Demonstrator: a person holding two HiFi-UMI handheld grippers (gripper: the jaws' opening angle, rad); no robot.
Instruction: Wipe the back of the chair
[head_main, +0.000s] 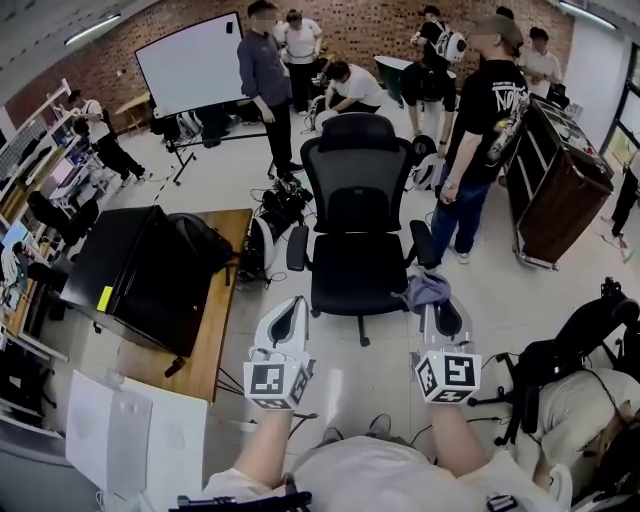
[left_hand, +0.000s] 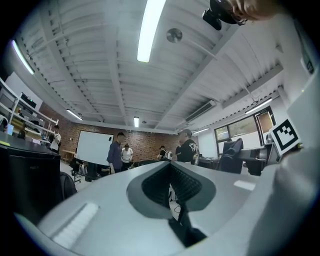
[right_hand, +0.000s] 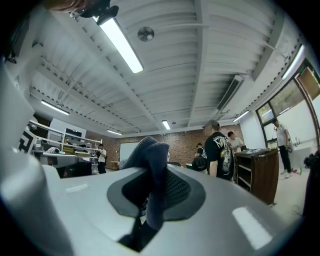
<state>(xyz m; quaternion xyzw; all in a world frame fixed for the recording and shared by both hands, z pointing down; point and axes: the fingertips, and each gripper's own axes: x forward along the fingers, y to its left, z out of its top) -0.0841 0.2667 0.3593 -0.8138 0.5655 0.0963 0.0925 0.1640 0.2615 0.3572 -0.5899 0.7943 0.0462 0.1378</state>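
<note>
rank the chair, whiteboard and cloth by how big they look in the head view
1. chair
2. whiteboard, though it stands farther off, so its true size is unsure
3. cloth, clearly smallest

chair (head_main: 357, 200) black; cloth (head_main: 428, 290) grey-blue; wall (head_main: 370, 30) red brick; desk (head_main: 215, 330) brown
</note>
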